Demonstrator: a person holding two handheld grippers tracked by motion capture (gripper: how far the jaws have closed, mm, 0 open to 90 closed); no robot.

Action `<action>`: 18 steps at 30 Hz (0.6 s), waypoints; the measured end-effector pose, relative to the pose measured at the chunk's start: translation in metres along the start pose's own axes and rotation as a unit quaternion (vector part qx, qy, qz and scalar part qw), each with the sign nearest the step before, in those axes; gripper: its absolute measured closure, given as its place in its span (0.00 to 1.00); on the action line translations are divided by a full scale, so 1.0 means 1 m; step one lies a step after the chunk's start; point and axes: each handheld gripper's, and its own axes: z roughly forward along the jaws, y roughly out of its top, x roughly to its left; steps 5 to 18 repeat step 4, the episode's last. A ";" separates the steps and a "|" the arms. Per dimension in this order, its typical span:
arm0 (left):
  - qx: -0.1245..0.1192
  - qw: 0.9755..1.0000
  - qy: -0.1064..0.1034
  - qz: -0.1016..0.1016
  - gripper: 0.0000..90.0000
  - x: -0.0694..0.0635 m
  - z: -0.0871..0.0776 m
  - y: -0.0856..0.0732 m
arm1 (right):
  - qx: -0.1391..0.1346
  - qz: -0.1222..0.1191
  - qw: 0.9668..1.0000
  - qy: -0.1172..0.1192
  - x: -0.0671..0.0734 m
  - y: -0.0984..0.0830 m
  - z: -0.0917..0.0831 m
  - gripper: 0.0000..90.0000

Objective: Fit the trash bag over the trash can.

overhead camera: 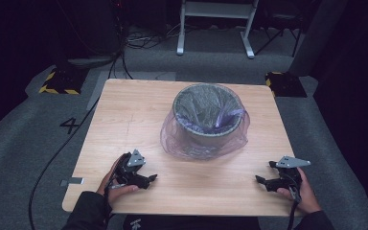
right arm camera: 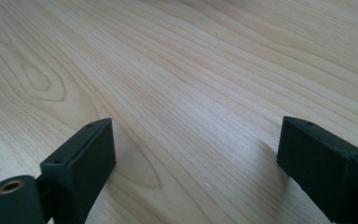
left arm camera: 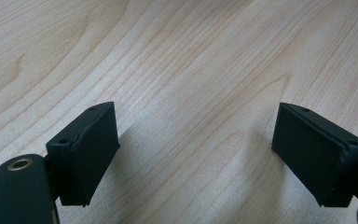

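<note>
Standing on table: grey bin (overhead camera: 206,125), round, upright, set a little beyond the middle of the wooden table (overhead camera: 124,120).
Bin liner: translucent purple bag (overhead camera: 170,139), tucked inside the bin, folded over its rim and draped down the outside wall, pooling on the wood around the base; a purple fold hangs inside at the bin's right.
Bin relative to fingers: well apart from both grippers, farther up the table than either, roughly between them across the width.
Left gripper (overhead camera: 149,179): nearer than the bin and to its left, low over the near part of the table, held in the person's left hand (overhead camera: 115,179), grey three-cornered plate on top.
Left gripper jaws: standing wide, bare wood grain between the pads (left arm camera: 88,154), nothing gripped.
Right gripper (overhead camera: 260,180): nearer than the bin and to its right, close to the table's near right edge, held in the right hand (overhead camera: 303,191).
Right gripper jaws: spread wide, bare wood between the pads (right arm camera: 81,165), nothing held.
Beyond the bin: grey carpeted floor, cables, a white frame's legs.
</note>
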 end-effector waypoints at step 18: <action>0.000 1.000 -0.001 -0.001 0.15 0.000 0.000 0.000 | 0.000 0.000 1.000 0.000 0.000 0.000 0.000 0.12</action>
